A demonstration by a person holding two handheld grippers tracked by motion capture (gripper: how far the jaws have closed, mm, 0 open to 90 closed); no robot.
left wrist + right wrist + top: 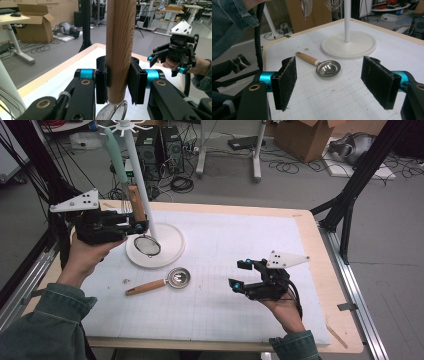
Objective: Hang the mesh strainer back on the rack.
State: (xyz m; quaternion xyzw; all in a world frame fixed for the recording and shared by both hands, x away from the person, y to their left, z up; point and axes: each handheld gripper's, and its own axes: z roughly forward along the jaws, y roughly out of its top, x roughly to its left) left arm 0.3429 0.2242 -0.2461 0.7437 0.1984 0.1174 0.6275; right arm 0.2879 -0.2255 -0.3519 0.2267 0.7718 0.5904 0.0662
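Observation:
My left gripper (136, 222) is shut on the wooden handle (119, 47) of a mesh strainer (147, 245), held upright beside the white pole of a hanging stand (138, 175), its mesh bowl over the stand's round base (172, 247). A teal-handled whisk (116, 160) hangs from the stand's top hooks. On the mat lies a wooden-handled metal ladle (165, 281), also seen as the ladle (324, 67) ahead of my right gripper (332, 80). That right gripper (241, 273) is open above the mat, nothing between its pads.
The white gridded mat (240, 245) covers a wooden table (320, 255). Black frame legs (355, 180) stand at the far right, a cardboard box (305, 137) and cables on the floor beyond. A small crumb (126, 281) lies near the ladle's handle.

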